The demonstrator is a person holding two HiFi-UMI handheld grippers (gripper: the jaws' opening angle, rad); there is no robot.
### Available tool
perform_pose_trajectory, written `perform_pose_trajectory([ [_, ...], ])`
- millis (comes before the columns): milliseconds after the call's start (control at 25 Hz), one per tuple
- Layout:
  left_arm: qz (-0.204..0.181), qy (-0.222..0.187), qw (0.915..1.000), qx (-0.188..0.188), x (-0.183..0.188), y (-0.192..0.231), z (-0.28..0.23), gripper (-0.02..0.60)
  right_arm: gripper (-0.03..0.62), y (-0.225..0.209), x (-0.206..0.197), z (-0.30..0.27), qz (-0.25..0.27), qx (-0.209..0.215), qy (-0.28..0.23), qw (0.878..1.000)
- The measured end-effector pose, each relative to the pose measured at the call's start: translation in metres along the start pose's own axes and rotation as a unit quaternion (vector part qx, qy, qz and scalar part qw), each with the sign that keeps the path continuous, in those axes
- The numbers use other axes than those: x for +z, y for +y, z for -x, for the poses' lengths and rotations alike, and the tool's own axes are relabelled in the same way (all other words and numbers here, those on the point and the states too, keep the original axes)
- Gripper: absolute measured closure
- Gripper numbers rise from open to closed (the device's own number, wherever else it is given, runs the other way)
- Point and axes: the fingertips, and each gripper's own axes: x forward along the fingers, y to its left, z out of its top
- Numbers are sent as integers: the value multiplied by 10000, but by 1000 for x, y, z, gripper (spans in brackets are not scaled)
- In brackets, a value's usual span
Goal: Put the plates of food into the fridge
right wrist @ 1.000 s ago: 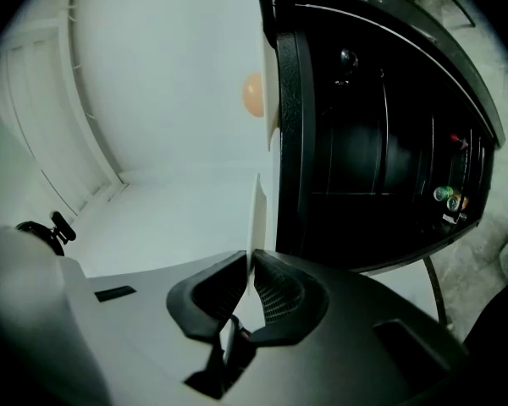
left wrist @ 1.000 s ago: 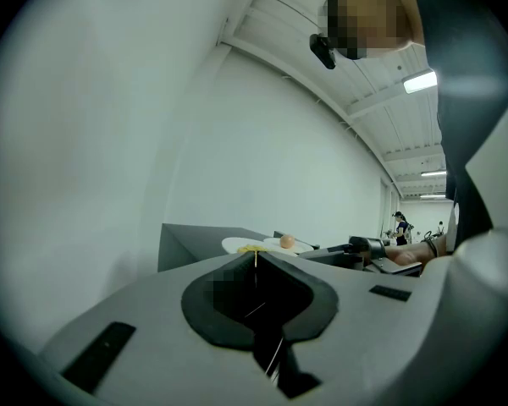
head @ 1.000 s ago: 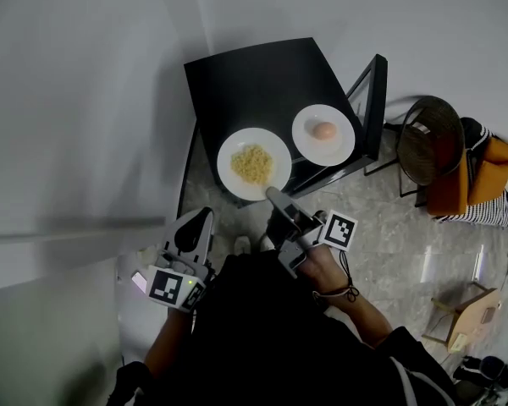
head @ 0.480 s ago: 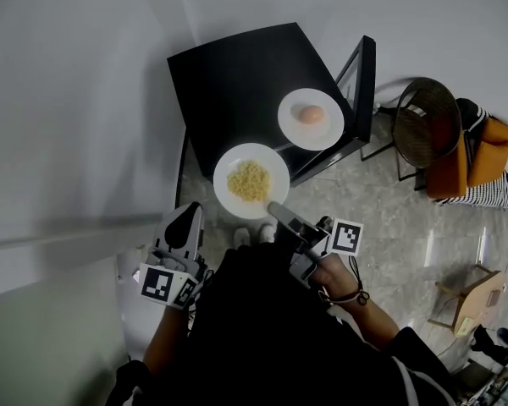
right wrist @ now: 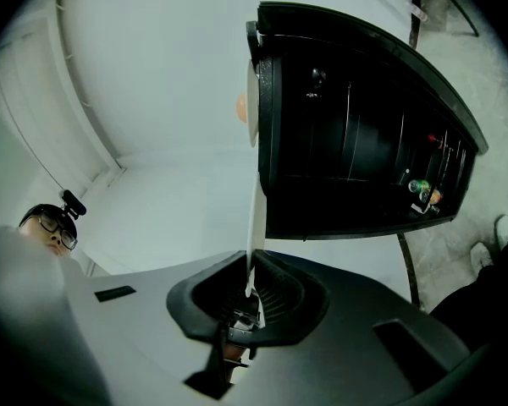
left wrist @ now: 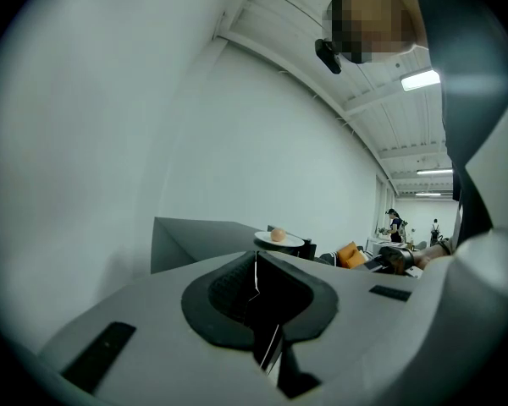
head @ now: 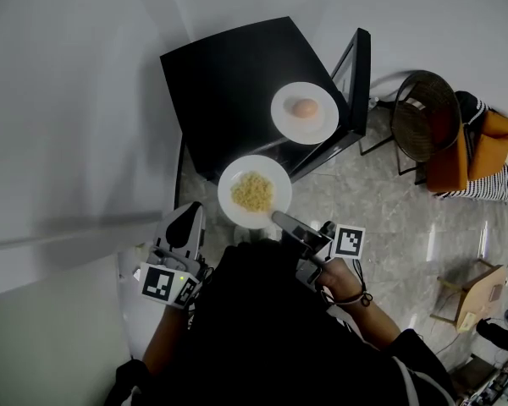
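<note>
The right gripper (head: pixel 279 219) was clamped on the rim of the noodle plate (head: pixel 230 194), which hung just off the table's (head: pixel 229 83) near edge. Gripped at one rim only, the plate wanted a level, slow carry. The egg plate (head: pixel 282 118) sat by the table's right edge. The left gripper (head: pixel 184 225) hung low, its jaws together and empty. Open floor (head: pixel 381 218) lay to the right.

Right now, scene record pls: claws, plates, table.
right claw: shut on rim of plate of yellow food
left claw: shut, empty
plate of yellow food: level, mostly past near edge of black table
second plate: on black table, one pale round item on it
</note>
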Motion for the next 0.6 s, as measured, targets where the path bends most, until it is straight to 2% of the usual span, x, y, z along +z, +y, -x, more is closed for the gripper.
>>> perform_pose_trajectory([
  [320, -45, 29, 10000, 27, 1, -16, 8, 554, 551, -31, -5, 15, -9, -336, 2, 9994],
  [600, -27, 76, 10000, 56, 4, -18, 15, 554, 553, -58, 5, 10, 66, -414, -195, 9989],
])
